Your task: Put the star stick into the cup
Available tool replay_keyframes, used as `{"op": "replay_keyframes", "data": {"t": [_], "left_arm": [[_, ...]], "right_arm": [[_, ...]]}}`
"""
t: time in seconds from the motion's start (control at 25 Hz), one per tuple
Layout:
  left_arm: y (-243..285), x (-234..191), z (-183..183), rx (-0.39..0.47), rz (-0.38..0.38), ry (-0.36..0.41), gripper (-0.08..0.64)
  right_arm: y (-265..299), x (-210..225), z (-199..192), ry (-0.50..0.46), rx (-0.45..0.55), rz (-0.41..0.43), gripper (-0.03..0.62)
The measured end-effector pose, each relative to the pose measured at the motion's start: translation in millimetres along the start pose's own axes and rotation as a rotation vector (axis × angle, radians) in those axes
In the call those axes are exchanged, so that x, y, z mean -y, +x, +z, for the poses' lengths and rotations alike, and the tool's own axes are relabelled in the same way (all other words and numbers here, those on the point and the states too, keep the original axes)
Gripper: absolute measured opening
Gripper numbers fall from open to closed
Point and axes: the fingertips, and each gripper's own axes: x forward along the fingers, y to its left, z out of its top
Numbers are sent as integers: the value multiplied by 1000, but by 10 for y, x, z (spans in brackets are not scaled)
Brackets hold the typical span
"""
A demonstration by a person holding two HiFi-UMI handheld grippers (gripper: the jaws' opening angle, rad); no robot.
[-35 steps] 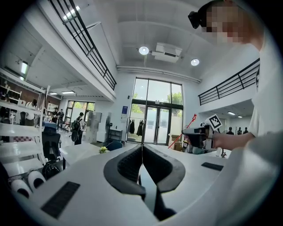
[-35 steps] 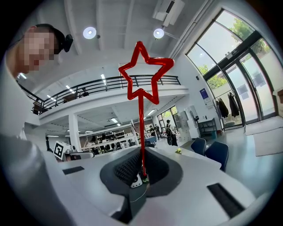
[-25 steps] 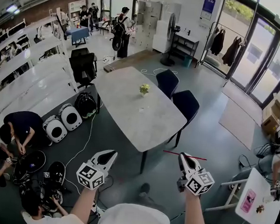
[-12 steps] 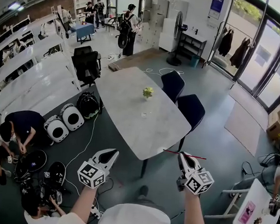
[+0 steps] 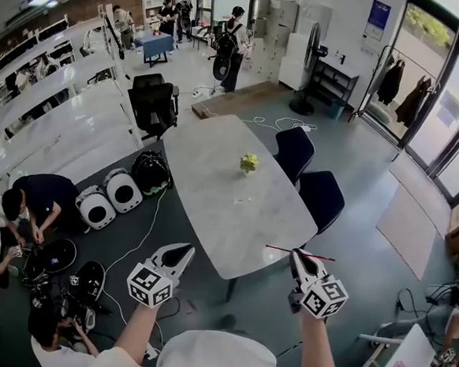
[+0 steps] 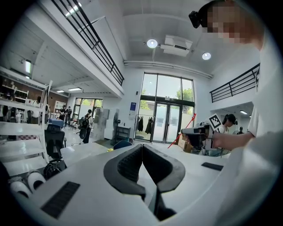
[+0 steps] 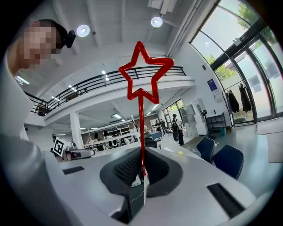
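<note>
The job is only begun: the star stick (image 7: 141,114) is already picked up, but it is nowhere near a cup. The right gripper (image 7: 142,155) has its fingers (image 7: 127,167) pinching the thin red stem low down, so the stick stands crosswise to them with the star well clear of the grip. From the head view the stick shows only as a fine red line lying across the tip of that gripper, held in the air over the floor, just short of the near edge of the bench (image 5: 212,209). The left gripper (image 6: 142,149) is held out alongside with its fingers (image 6: 126,164) pressed together and nothing between them. What is left, I'd judge, is nearly everything: get to the bench, find the cup, turn the stick upright and lower it in. I can't pick out a cup for sure; the clearest object on the bench is a small yellow-green thing (image 5: 248,162) near the far end, too small to identify. The stick itself is bright red, a slim straight stem topped by an open five-pointed star outline, light and springy-looking.
</note>
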Motion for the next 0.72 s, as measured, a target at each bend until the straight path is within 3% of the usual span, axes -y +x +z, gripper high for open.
{"op": "replay_keyframes", "data": {"t": [0.32, 0.72], "left_arm": [[808, -28, -9, 3, 47, -3, 20], [1342, -120, 68, -17, 70, -13, 20]], "right_arm": [[263, 877, 152, -8, -25, 33, 21], [604, 1379, 197, 22, -55, 57, 21]]}}
